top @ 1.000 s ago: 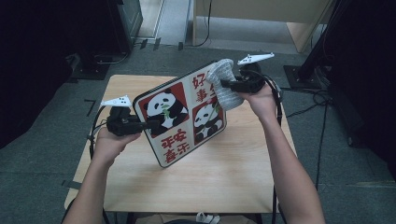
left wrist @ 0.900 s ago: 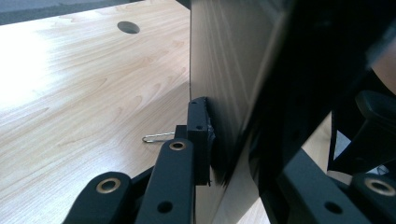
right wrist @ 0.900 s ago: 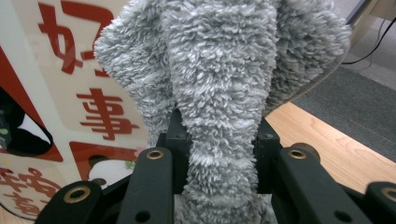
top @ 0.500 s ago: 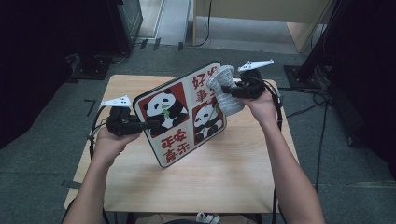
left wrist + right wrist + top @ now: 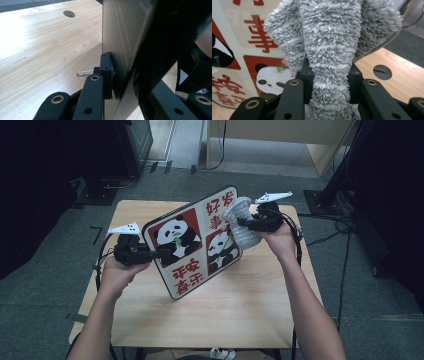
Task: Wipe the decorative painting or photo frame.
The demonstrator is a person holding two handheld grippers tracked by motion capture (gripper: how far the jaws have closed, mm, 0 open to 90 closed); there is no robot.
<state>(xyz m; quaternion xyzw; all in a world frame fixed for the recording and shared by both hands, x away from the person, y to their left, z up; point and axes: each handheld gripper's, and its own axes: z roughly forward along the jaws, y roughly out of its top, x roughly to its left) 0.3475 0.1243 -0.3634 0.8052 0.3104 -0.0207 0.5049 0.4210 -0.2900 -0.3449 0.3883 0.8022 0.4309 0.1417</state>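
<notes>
Left tongs (image 5: 159, 253) clamp the board's (image 5: 192, 240) left edge, holding it tilted above the desk (image 5: 250, 305). Right tongs (image 5: 241, 222) are clamped on a grey cloth (image 5: 244, 222) pressed at the board's upper right face. Board's long axis runs between both hands; wiping likely goes leftward, down the picture side.

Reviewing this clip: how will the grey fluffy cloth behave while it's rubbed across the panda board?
The grey cloth is probably floppy: it bunches and folds over above the right claw. It looks light and compressible, pinched narrow between the jaws. Its pile should drag softly over the panda board rather than slide, though that is a guess.
</notes>
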